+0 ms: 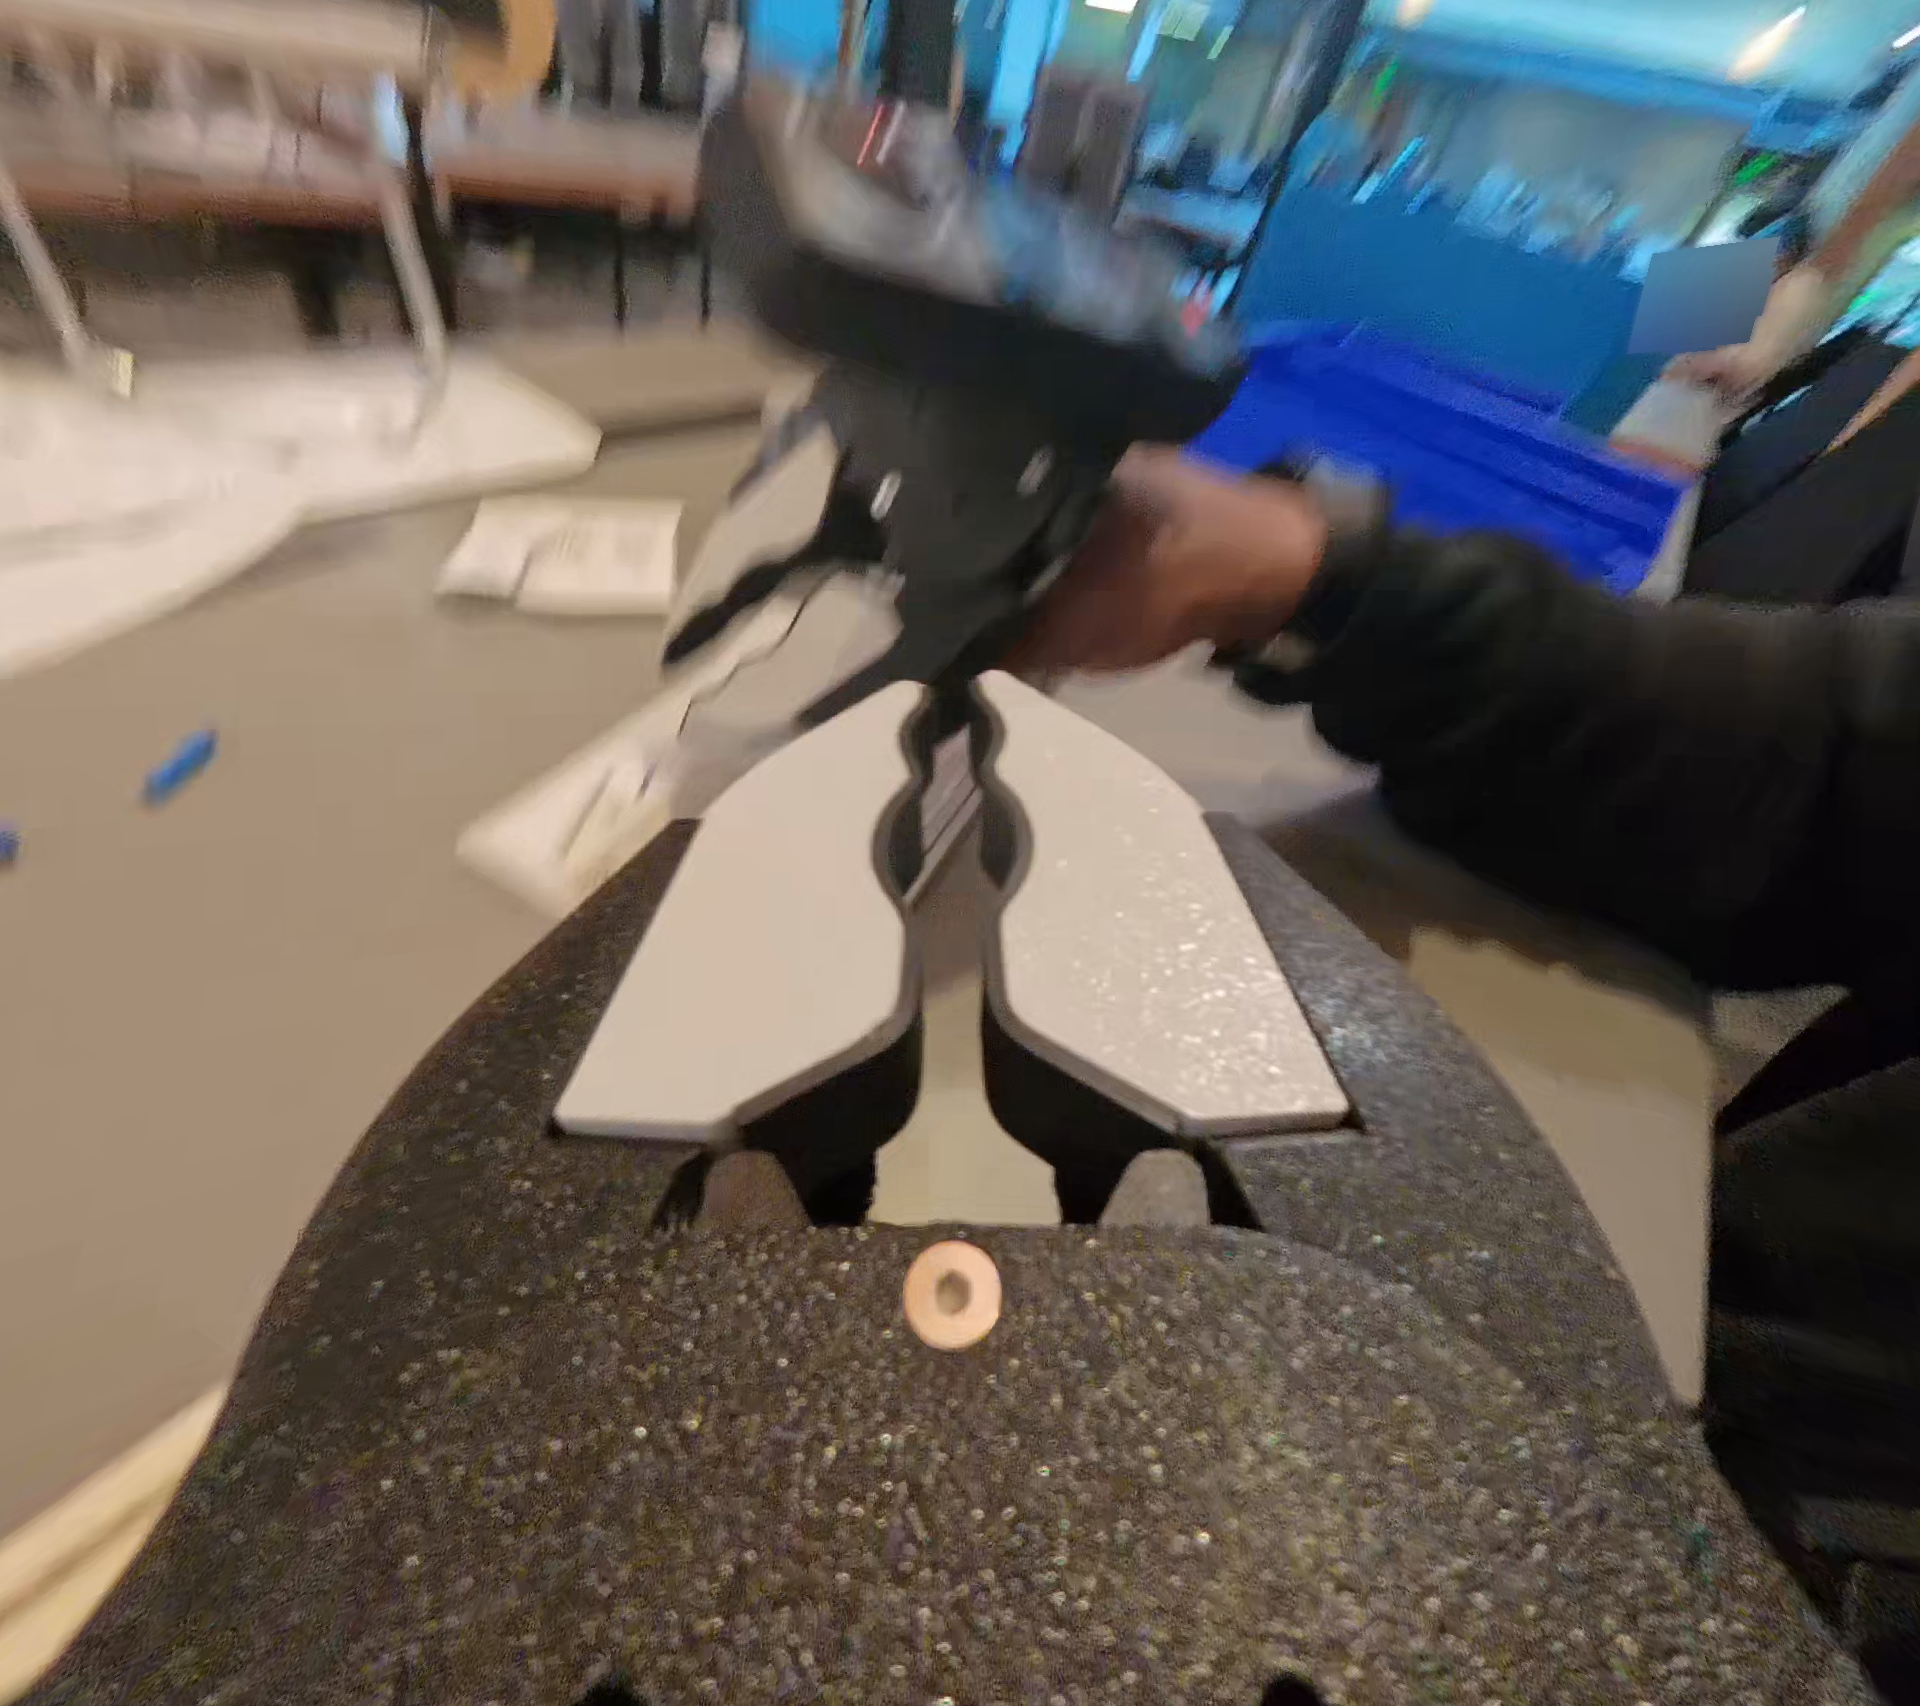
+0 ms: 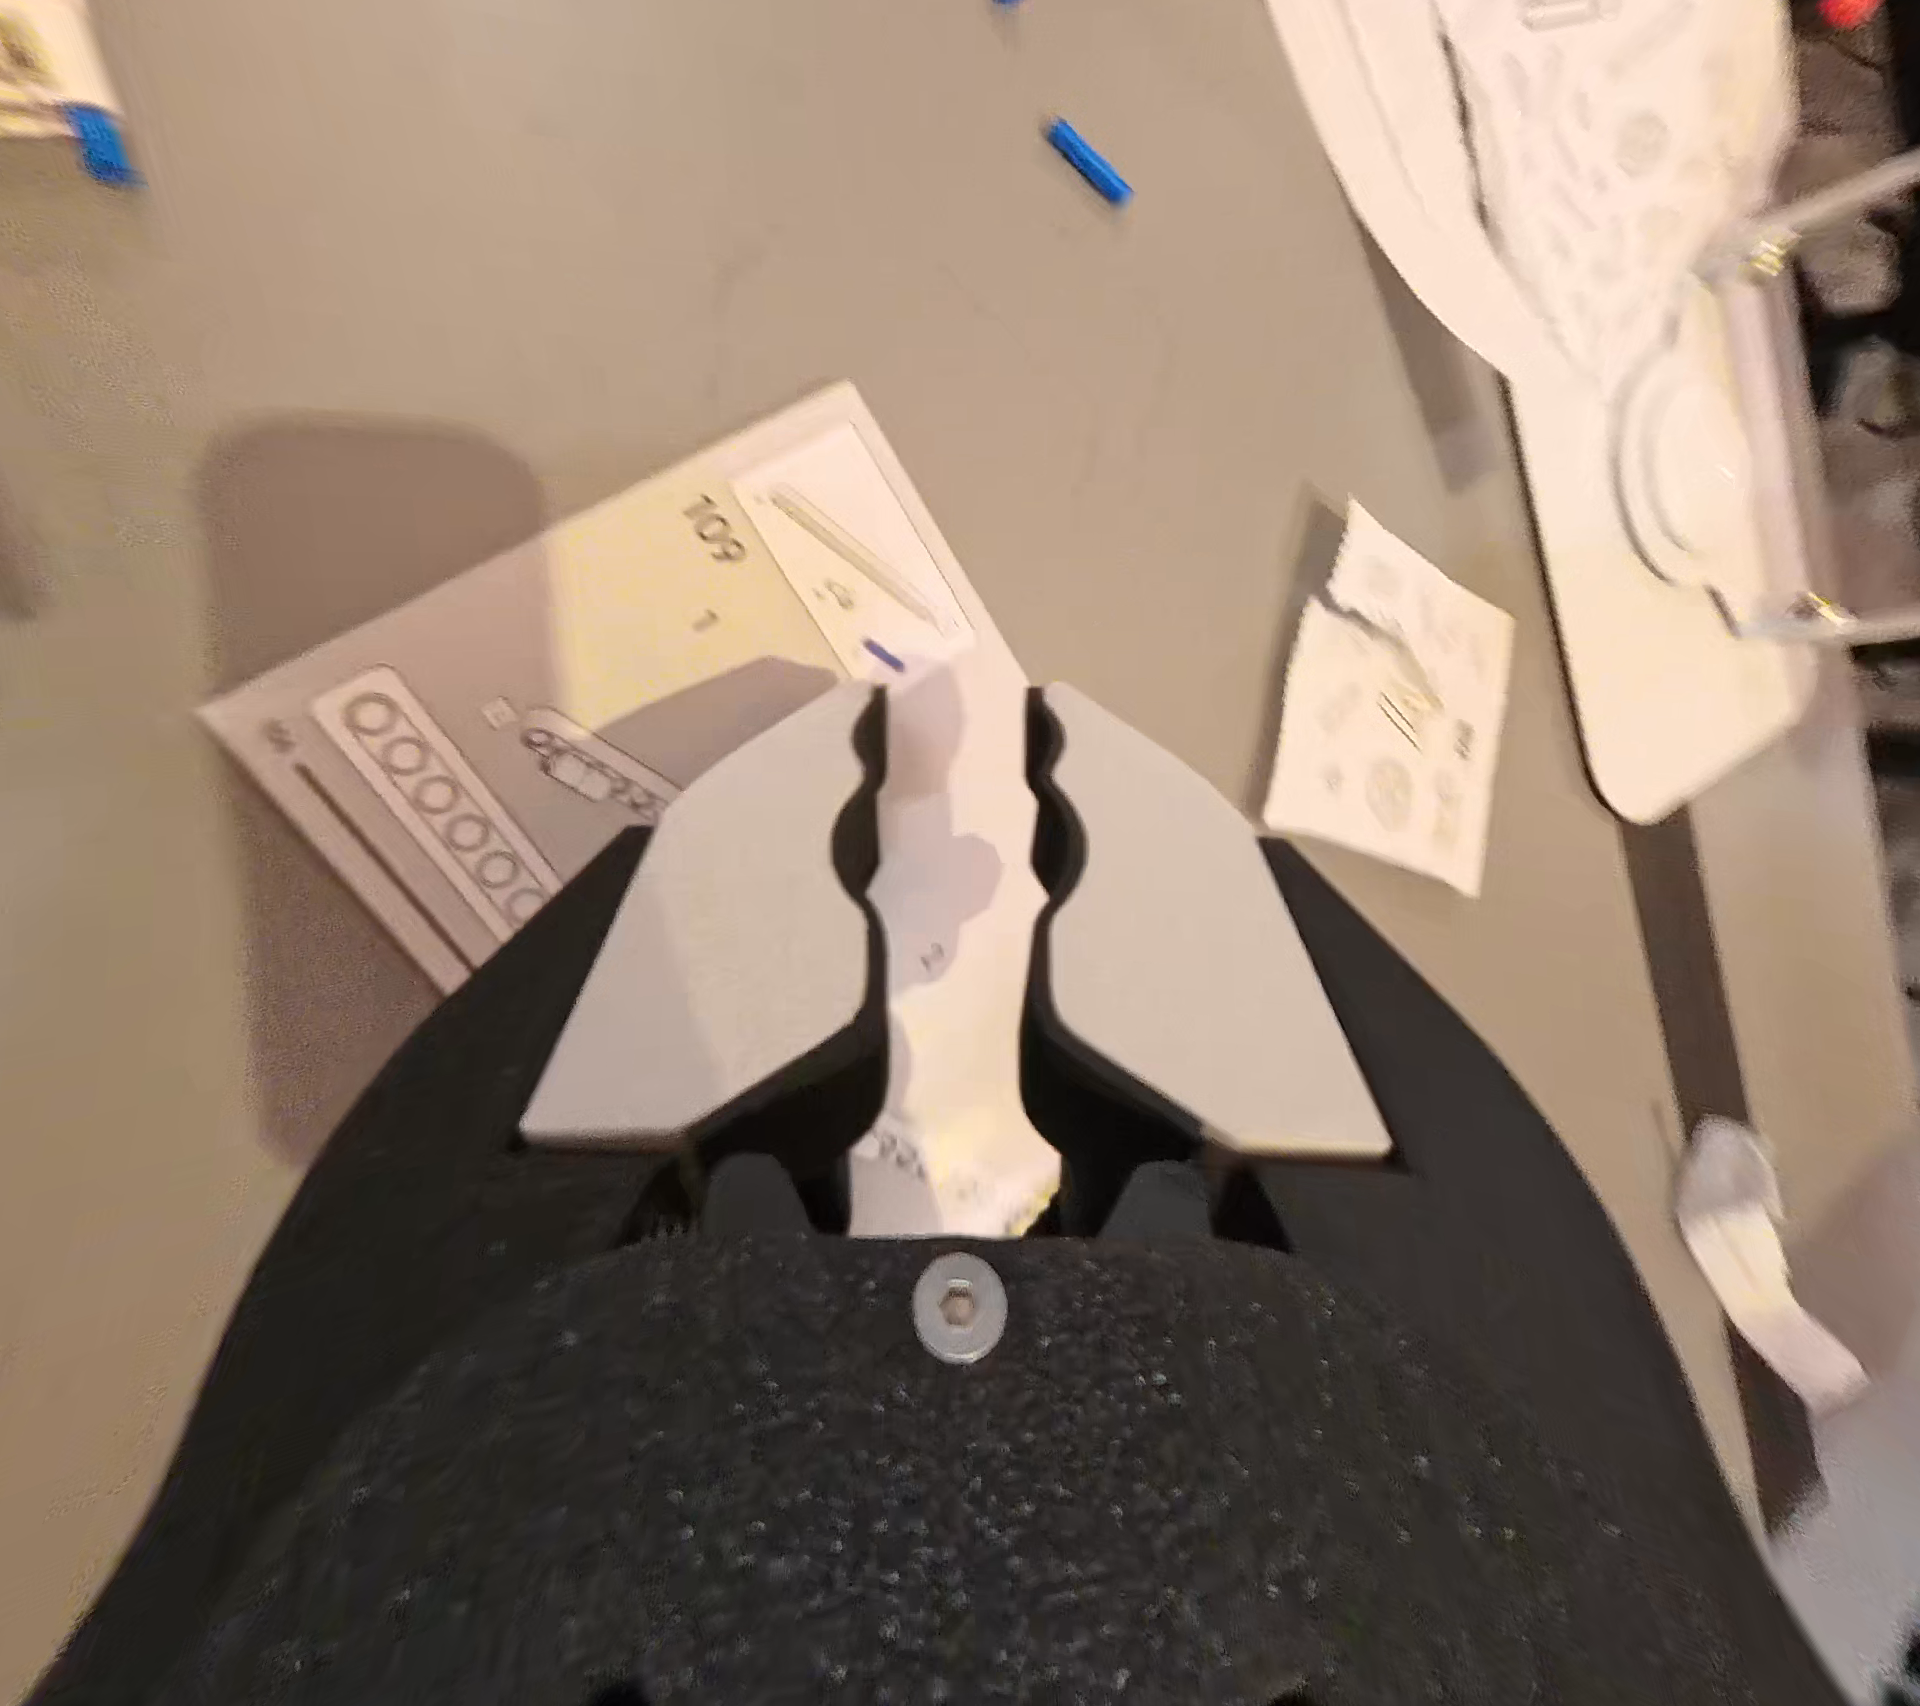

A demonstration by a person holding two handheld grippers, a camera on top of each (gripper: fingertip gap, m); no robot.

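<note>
In the left wrist view, the left gripper (image 1: 951, 711) had its fingers nearly together with nothing plainly between them; just beyond hung the other gripper, blurred, in a hand (image 1: 1174, 576) over the table (image 1: 208, 929). In the right wrist view, the right gripper (image 2: 956, 700) stood partly open above a booklet (image 2: 582, 669), gripping nothing, with blue pieces (image 2: 1088, 160) farther off.

Bright, even indoor light; heavy motion blur, wide-angle edge warping.
</note>
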